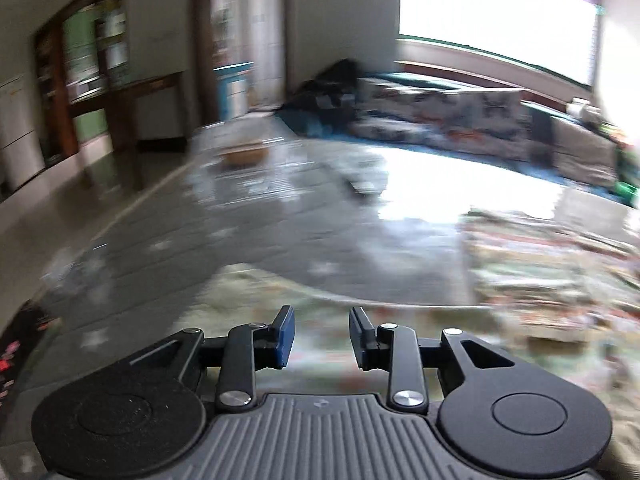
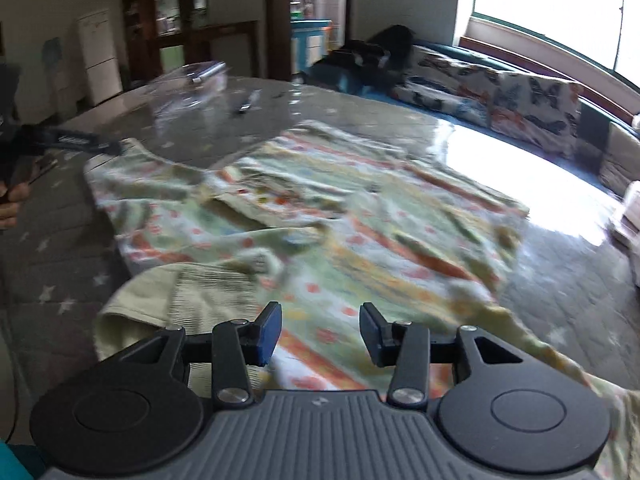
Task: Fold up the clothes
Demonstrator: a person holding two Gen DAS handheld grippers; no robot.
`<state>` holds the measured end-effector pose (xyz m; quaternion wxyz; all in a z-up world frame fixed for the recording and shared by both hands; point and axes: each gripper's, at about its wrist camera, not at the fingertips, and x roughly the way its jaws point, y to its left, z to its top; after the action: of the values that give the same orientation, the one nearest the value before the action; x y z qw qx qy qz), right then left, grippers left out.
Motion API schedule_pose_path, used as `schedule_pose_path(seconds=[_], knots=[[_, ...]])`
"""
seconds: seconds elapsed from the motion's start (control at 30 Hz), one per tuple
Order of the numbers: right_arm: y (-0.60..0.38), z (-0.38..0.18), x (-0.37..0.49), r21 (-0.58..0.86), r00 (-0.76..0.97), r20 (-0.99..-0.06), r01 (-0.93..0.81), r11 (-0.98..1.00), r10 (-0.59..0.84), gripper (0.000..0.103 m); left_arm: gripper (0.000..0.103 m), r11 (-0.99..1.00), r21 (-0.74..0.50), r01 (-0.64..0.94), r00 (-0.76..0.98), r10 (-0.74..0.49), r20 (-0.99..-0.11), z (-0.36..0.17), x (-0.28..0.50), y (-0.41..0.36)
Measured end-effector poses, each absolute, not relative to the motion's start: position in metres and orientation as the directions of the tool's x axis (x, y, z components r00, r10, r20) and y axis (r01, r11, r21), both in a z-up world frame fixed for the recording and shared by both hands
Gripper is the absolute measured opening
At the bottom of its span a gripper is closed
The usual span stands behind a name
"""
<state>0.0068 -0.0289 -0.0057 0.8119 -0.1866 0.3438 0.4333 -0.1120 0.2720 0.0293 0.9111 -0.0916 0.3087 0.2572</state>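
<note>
A pale green patterned garment (image 2: 320, 216) with orange and red marks lies spread on a grey star-print table (image 2: 56, 248). Its ribbed collar (image 2: 208, 292) lies near my right gripper (image 2: 320, 332), which is open and empty just above the cloth. In the left wrist view the same garment (image 1: 540, 280) shows blurred below and to the right of my left gripper (image 1: 322, 336), which is open and empty. The left gripper also shows in the right wrist view (image 2: 72, 142) at the garment's far left corner.
A clear plastic box (image 2: 192, 80) and a small dark object (image 2: 244, 106) lie at the table's far side. A butterfly-print sofa (image 2: 500, 92) stands under the bright window. A cardboard box (image 1: 242, 154) sits at the table's far end. A white fridge (image 2: 98, 56) stands at the back left.
</note>
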Motion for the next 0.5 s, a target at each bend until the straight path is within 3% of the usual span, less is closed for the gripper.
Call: schedule_pose_path(seconds=[0.27, 0.5], knots=[[-0.02, -0.025, -0.011, -0.026, 0.334, -0.761, -0.872, 0.489, 0.556, 0.043, 0.035, 0.965, -0.04, -0.259, 0.768, 0.181, -0.614, 0.026, -0.067, 0.187], [-0.034, -0.019, -0.009, 0.001, 0.333, -0.75, -0.863, 0.505, 0.571, 0.043, 0.035, 0.994, 0.01, -0.109, 0.75, 0.09, -0.655, 0.002, -0.044, 0.141]])
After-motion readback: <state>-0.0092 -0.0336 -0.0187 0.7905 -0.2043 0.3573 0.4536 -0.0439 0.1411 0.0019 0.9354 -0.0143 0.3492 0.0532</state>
